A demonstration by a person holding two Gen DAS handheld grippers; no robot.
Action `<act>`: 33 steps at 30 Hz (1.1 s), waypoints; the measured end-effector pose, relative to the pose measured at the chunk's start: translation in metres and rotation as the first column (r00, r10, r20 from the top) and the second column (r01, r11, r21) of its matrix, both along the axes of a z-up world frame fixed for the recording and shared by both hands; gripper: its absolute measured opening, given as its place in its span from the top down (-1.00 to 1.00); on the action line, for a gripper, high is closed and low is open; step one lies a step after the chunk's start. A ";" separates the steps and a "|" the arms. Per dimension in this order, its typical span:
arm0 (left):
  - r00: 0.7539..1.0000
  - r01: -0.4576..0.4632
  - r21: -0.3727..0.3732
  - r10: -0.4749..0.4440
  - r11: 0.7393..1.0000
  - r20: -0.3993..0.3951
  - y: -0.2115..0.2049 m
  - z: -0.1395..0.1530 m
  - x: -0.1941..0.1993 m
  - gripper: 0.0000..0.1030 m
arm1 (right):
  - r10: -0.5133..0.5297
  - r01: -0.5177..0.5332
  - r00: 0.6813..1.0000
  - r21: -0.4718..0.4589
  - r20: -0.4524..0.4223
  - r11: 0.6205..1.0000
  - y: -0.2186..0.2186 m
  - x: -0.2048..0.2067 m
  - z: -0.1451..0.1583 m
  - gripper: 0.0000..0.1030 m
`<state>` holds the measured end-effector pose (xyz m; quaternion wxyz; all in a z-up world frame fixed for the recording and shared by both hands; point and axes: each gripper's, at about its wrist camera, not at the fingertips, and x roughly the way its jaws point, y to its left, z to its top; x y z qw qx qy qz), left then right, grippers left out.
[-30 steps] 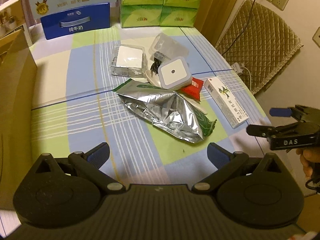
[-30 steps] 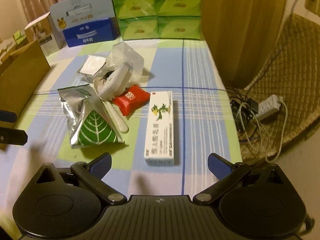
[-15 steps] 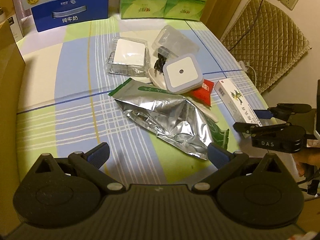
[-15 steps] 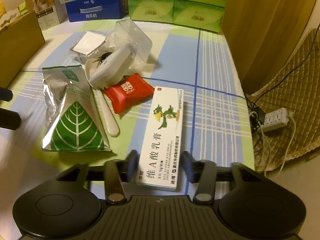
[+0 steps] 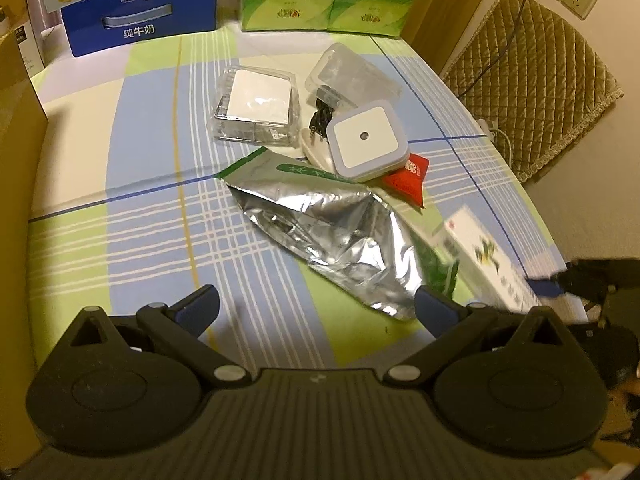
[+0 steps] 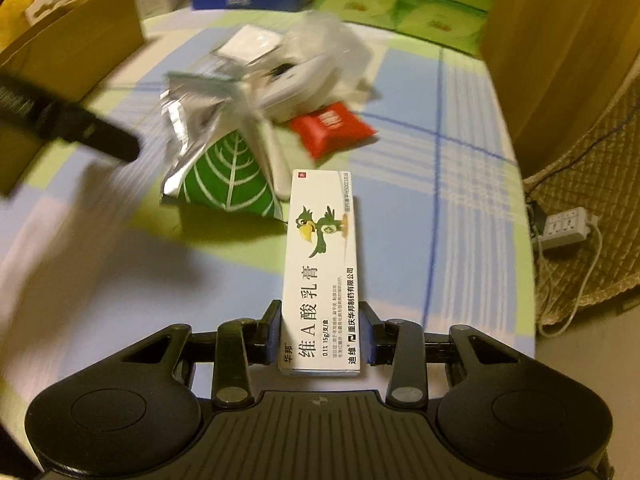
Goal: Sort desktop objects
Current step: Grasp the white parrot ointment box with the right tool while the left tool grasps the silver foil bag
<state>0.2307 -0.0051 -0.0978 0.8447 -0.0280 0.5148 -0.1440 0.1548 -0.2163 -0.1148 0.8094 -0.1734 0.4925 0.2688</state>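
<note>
My right gripper (image 6: 320, 332) is shut on the near end of a long white ointment box (image 6: 322, 264) with a green parrot on it, and holds it lifted off the table; the box also shows blurred in the left wrist view (image 5: 486, 258). My left gripper (image 5: 316, 306) is open and empty above the table, near a silver foil pouch (image 5: 340, 236) with a green leaf side (image 6: 228, 184). Behind the pouch lie a red sachet (image 5: 408, 178), a white square night light (image 5: 366, 142), a clear box with a white pad (image 5: 258, 106) and a clear lid (image 5: 352, 76).
A plaid cloth covers the table (image 5: 140, 208). A blue milk carton box (image 5: 140, 26) and green tissue packs (image 5: 328, 0) stand at the back. A cardboard box (image 5: 16, 128) is at the left. A quilted chair (image 5: 532, 92) and a power strip (image 6: 566, 228) are off the right edge.
My right gripper came forward from open, closed on the ointment box and lifted it off the table. My left gripper stayed open and shifted slightly toward the pile.
</note>
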 end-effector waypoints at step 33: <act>0.994 0.021 -0.019 -0.023 1.000 -0.108 -0.012 -0.032 0.037 -0.29 | -0.041 0.043 0.999 0.082 -0.028 0.996 -0.019 0.004 0.000 0.31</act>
